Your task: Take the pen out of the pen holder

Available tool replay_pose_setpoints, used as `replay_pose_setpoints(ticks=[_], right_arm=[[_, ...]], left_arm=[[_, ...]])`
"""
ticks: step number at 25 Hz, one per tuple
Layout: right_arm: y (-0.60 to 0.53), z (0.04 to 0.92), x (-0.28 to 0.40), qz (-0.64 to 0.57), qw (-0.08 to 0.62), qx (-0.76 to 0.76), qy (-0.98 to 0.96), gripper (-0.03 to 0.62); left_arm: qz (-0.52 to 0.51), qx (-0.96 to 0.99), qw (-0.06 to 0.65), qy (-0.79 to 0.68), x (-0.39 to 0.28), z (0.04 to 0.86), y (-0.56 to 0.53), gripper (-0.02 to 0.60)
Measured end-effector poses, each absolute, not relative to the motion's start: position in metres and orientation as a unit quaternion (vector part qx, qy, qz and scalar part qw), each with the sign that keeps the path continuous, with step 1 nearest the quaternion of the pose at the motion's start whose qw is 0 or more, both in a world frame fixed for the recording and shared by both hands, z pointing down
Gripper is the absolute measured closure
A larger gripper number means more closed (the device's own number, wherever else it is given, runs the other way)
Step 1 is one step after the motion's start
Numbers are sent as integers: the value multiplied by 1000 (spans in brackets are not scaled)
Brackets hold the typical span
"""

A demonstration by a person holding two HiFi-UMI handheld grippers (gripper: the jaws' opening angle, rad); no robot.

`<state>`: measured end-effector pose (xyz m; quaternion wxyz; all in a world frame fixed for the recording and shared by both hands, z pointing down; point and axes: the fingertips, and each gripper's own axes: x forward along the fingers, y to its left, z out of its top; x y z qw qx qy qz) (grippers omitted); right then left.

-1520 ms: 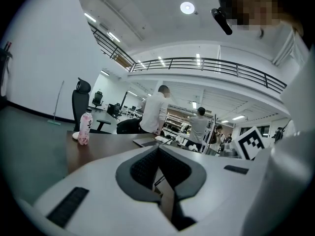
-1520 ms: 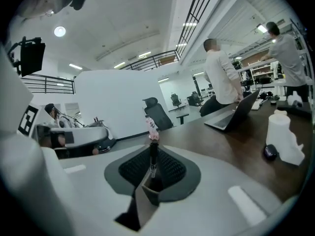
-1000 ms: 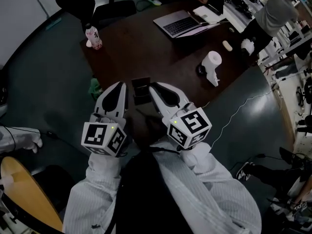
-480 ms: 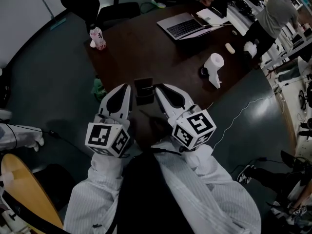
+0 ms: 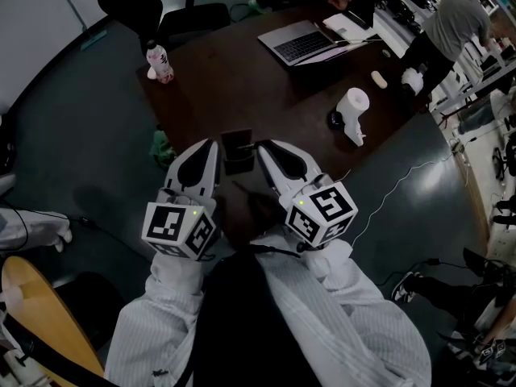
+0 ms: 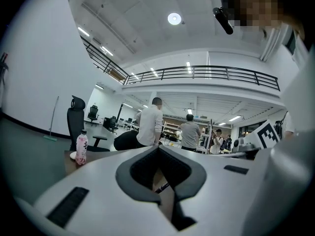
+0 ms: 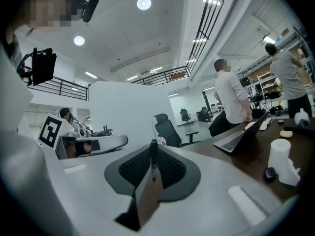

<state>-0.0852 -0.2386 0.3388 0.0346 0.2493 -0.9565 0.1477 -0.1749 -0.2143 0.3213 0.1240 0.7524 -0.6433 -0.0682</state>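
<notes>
Pointing higher, right gripper (image 7: pixel 152 151) clamping pen (image 7: pixel 153 168).

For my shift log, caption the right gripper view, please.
Right tool clamps a black pen between its jaws; laptop on the table beyond.

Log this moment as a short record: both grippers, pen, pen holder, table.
right gripper: shut on black pen, which stands upright between the jaws
left gripper: jaws together, nothing gripped
pen holder: dark, at table's near edge, between both grippers' tips
table: dark brown; holds open laptop and pink bottle
</notes>
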Motion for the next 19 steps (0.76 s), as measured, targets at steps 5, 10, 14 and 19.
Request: replay_pose_setpoints(ticks=[5,10,14,19], right_arm=[[-240,339,-87,148,33,249,-957,549],[-239,341,-88,150,34,249,-956,549],[-238,341,-88,149,33,250,-956,549],[-239,341,-86,151,31,252,-955,549]], left_arm=[[-68,751,124,-645,-178,323,-215,577],[-69,751,125,-644,-178,325,-216,577],[-67,753,126,-642,-178,325,-215,577],[-64,753,128,-642,-177,326,-215,577]])
